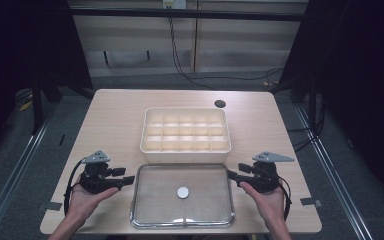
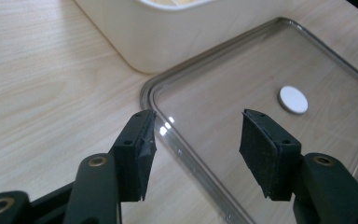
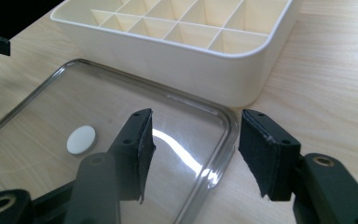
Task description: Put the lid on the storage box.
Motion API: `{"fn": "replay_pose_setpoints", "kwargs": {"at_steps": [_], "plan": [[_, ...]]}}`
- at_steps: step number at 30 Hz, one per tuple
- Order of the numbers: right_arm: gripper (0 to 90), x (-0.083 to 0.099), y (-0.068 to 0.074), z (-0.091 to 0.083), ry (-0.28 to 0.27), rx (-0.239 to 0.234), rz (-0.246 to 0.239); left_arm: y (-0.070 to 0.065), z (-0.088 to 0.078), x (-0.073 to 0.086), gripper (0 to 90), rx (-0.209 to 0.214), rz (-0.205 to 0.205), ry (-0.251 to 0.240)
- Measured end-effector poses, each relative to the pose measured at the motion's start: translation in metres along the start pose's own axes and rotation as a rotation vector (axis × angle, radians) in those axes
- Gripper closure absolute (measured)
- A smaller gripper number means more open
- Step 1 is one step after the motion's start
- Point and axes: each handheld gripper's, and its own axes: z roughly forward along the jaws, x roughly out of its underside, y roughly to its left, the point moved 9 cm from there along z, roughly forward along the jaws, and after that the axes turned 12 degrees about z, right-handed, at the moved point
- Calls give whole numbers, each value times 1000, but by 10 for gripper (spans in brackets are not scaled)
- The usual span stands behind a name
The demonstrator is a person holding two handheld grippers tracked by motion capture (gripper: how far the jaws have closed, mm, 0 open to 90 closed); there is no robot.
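— On the table's near edge, what does the left gripper (image 1: 128, 180) do?
— Its jaws stand partly apart, astride the left rim of the clear lid (image 1: 182, 212), pads off it.
— And the lid?
— Flat on the table (image 1: 115, 115), just before the cream divided box (image 1: 185, 147), a white disc (image 1: 182, 192) at its centre.
— The right gripper (image 1: 231, 175)?
— Likewise half open, jaws astride the lid's right rim, gripping nothing.

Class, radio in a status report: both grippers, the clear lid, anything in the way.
Left gripper and right gripper open, straddling opposite edges of clear lid, nothing gripped. Lid flat on table. White compartment box just behind; no obstruction.
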Motion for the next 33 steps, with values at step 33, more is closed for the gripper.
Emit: {"fn": "replay_pose_setpoints", "kwargs": {"at_steps": [33], "plan": [[529, 42, -25, 48, 167, 60, 45, -8, 42, 33, 517, 35, 50, 159]]}}
